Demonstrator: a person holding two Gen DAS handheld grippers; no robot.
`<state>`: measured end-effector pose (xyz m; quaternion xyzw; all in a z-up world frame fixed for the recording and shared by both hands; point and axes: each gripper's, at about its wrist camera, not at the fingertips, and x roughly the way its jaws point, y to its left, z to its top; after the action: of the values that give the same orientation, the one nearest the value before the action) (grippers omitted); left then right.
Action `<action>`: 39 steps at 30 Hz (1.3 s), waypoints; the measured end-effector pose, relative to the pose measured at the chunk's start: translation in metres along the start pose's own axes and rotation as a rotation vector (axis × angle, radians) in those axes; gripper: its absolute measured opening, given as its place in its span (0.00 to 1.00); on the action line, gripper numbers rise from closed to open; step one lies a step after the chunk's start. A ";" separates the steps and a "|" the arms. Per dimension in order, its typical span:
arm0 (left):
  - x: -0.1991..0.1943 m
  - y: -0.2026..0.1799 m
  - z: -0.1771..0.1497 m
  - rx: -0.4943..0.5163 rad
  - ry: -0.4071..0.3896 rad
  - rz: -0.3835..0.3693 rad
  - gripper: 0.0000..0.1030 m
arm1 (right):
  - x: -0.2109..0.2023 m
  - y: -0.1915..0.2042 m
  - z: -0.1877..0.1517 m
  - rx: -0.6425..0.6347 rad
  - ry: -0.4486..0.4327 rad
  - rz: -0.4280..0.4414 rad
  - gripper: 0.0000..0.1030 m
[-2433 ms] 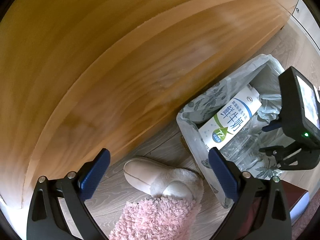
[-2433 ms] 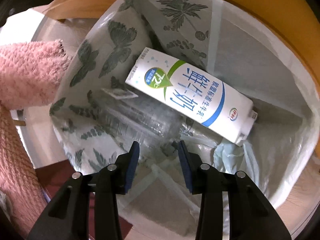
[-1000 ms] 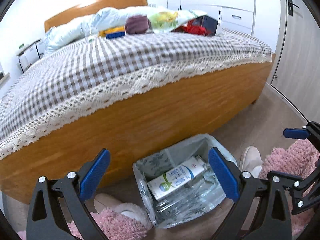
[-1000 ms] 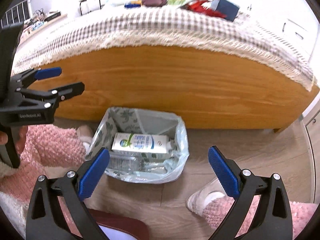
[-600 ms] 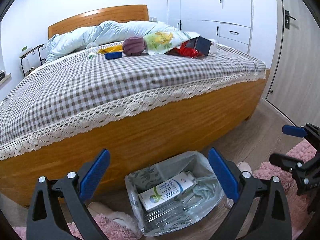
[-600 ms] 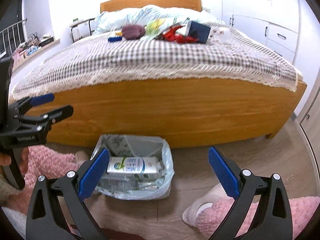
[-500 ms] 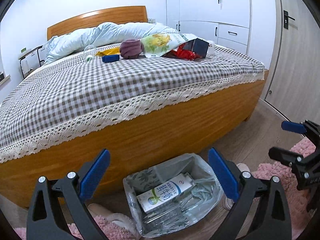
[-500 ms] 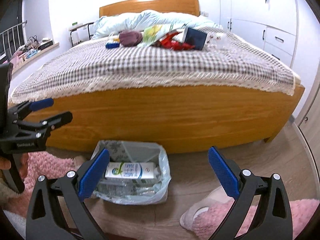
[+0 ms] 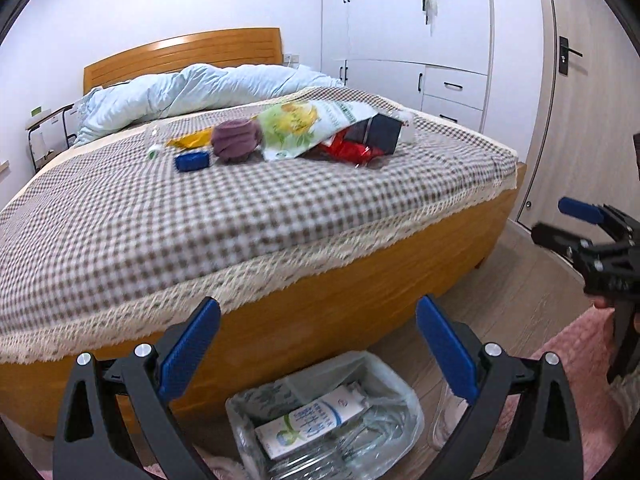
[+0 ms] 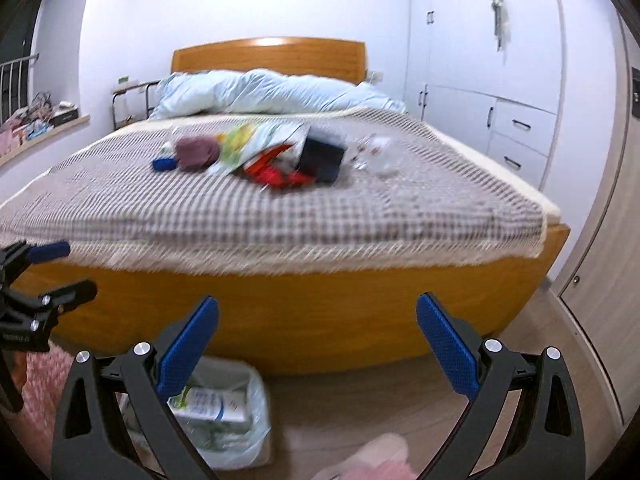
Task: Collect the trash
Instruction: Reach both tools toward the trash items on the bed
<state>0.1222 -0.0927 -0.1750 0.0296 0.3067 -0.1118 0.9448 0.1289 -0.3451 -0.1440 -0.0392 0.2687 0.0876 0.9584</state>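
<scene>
A lined trash bin (image 9: pixel 404 412) (image 10: pixel 256 404) stands on the floor against the bed frame, holding a white milk carton (image 9: pixel 308 420) (image 10: pixel 208 402) and clear plastic bottles. On the checked bedspread (image 9: pixel 200 216) lie a green-yellow snack bag (image 9: pixel 296 128) (image 10: pixel 236 142), red wrapper (image 9: pixel 348 150) (image 10: pixel 276 176), dark box (image 9: pixel 380 134) (image 10: pixel 322 158), small blue item (image 9: pixel 192 161) (image 10: pixel 163 164), purple cloth (image 9: pixel 234 142) (image 10: pixel 196 152) and a clear bottle (image 10: pixel 376 152). My left gripper (image 9: pixel 318 344) and right gripper (image 10: pixel 316 344) both stand open and empty, raised above the bin.
The wooden bed frame (image 10: pixel 320 312) fills the middle. White wardrobes (image 9: pixel 412 40) and a door (image 9: pixel 580 120) stand at the right. Pink fluffy slippers (image 10: pixel 372 460) and a pink sleeve (image 9: pixel 580 360) are near the floor. A bedside table (image 10: pixel 128 96) is far left.
Both grippers have risen and tilted up from the bin toward the bed top. The right gripper opened wide after being nearly shut inside the bin.
</scene>
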 end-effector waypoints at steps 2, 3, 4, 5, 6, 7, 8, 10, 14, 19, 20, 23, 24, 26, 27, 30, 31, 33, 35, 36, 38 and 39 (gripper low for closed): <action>0.005 -0.005 0.008 0.005 -0.003 -0.013 0.93 | 0.004 -0.010 0.009 0.005 -0.021 -0.014 0.92; 0.010 -0.010 0.014 0.010 -0.004 -0.021 0.93 | 0.006 -0.015 0.014 0.006 -0.031 -0.022 0.92; 0.014 -0.013 0.018 0.013 -0.004 -0.028 0.93 | 0.009 -0.021 0.019 0.005 -0.040 -0.033 0.92; 0.018 -0.017 0.022 0.016 -0.002 -0.036 0.93 | 0.011 -0.025 0.022 0.003 -0.045 -0.040 0.92; 0.022 -0.020 0.026 0.018 -0.001 -0.040 0.93 | 0.014 -0.028 0.026 0.000 -0.052 -0.050 0.92; 0.028 -0.025 0.032 0.022 -0.002 -0.043 0.93 | 0.016 -0.032 0.029 -0.004 -0.058 -0.059 0.92; 0.031 -0.029 0.036 0.022 -0.005 -0.045 0.93 | 0.021 -0.036 0.033 -0.009 -0.063 -0.069 0.92; 0.041 -0.038 0.047 0.030 -0.012 -0.057 0.93 | 0.027 -0.043 0.039 -0.015 -0.070 -0.078 0.92; 0.063 -0.064 0.072 0.067 -0.030 -0.073 0.93 | 0.042 -0.062 0.052 -0.020 -0.093 -0.092 0.92; 0.097 -0.093 0.102 0.057 -0.025 -0.086 0.93 | 0.070 -0.097 0.066 0.036 -0.128 -0.089 0.92; 0.106 -0.099 0.108 0.051 -0.020 -0.088 0.93 | 0.075 -0.103 0.066 0.045 -0.131 -0.096 0.92; 0.127 -0.113 0.123 0.041 -0.010 -0.065 0.93 | 0.089 -0.121 0.068 0.068 -0.145 -0.120 0.92; 0.137 -0.118 0.129 0.037 -0.011 -0.046 0.93 | 0.093 -0.127 0.068 0.078 -0.148 -0.123 0.92; 0.149 -0.124 0.138 0.037 -0.009 -0.014 0.93 | 0.100 -0.140 0.069 0.106 -0.157 -0.125 0.92; 0.156 -0.126 0.142 0.033 -0.006 -0.001 0.93 | 0.103 -0.145 0.069 0.118 -0.163 -0.130 0.92; 0.176 -0.133 0.156 0.021 -0.001 0.041 0.93 | 0.111 -0.158 0.071 0.140 -0.172 -0.152 0.92; 0.181 -0.135 0.159 0.022 0.002 0.052 0.93 | 0.113 -0.161 0.071 0.144 -0.173 -0.158 0.92; 0.188 -0.139 0.163 0.021 0.007 0.062 0.93 | 0.118 -0.169 0.071 0.160 -0.173 -0.167 0.92; 0.195 -0.145 0.165 0.023 0.009 0.066 0.93 | 0.122 -0.175 0.071 0.181 -0.166 -0.165 0.92; 0.197 -0.147 0.166 0.024 0.008 0.070 0.93 | 0.123 -0.176 0.071 0.187 -0.163 -0.164 0.92; 0.203 -0.152 0.168 0.032 0.004 0.097 0.93 | 0.125 -0.178 0.070 0.189 -0.161 -0.169 0.92; 0.205 -0.154 0.167 0.036 0.004 0.111 0.93 | 0.127 -0.179 0.070 0.189 -0.161 -0.171 0.92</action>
<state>0.3443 -0.3033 -0.1580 0.0638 0.3044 -0.0645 0.9482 0.3047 -0.4940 -0.1453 0.0356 0.1939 -0.0174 0.9802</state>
